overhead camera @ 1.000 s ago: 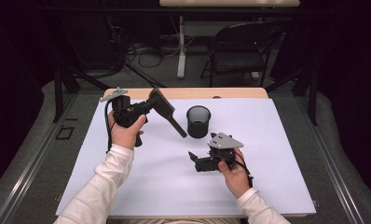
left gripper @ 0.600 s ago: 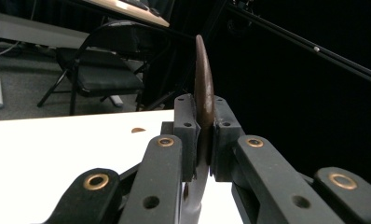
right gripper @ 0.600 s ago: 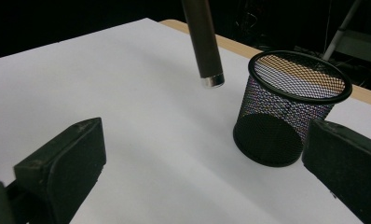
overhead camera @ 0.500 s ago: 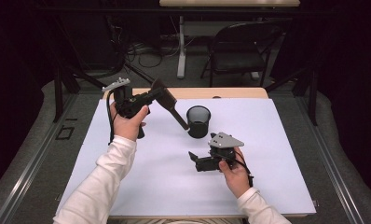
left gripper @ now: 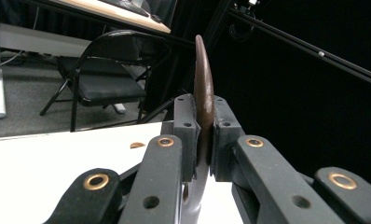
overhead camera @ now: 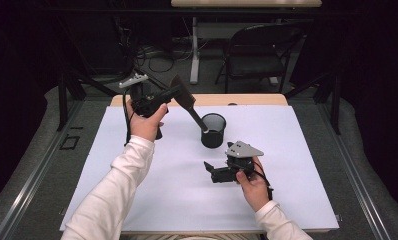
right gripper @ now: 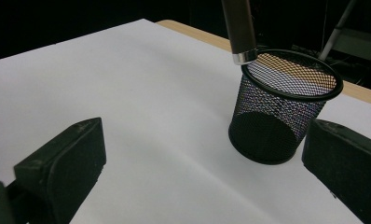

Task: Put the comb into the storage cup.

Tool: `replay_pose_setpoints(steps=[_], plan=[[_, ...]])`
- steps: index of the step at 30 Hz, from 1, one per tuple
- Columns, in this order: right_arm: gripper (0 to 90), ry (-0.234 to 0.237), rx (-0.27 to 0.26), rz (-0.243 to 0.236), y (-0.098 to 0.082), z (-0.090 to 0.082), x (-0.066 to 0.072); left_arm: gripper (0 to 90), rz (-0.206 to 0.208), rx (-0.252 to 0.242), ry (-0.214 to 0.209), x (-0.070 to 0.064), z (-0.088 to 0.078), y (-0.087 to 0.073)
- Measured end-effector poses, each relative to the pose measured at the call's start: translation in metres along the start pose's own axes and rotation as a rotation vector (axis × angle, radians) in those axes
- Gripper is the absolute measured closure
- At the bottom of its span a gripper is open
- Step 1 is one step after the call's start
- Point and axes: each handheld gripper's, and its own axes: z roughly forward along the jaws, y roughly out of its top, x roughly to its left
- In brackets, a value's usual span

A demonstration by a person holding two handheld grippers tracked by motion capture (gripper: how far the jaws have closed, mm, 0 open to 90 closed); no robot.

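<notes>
A person at a white-covered table [overhead camera: 137,200] works a spatula [overhead camera: 186,102] toward a black mesh pencil cup [overhead camera: 213,130], the left gripper [overhead camera: 174,92] clamped tight on the tool's brown blade, which in the left gripper view stands edge-on between the pads [left gripper: 189,128]. The dark handle slants down from the raised gripper, and its silver-capped end [right gripper: 243,57] hangs at the cup's near rim [right gripper: 291,88], just over the opening. The step in hand looks like loading the spatula into the cup handle first; the next move likely calls for tipping the handle steeper, easing the tip past the rim, and only then letting go. The right gripper [overhead camera: 213,170] rests low on the table just in front of the cup, its jaws spread wide and empty, the cup between them in its own view.
</notes>
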Motion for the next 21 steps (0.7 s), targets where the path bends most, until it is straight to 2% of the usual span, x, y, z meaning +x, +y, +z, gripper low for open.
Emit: replay_pose_setpoints(steps=[8, 21], plan=[[0.0, -0.009, -0.001, 0.007, -0.001, -0.003, -0.002, 84.1, 0.002, -0.001, -0.001, -0.003, 0.012, 0.002], [0.0, -0.018, -0.002, 0.022, -0.004, -0.008, -0.005, 84.0, -0.015, -0.004, 0.013, 0.002, 0.027, -0.001]])
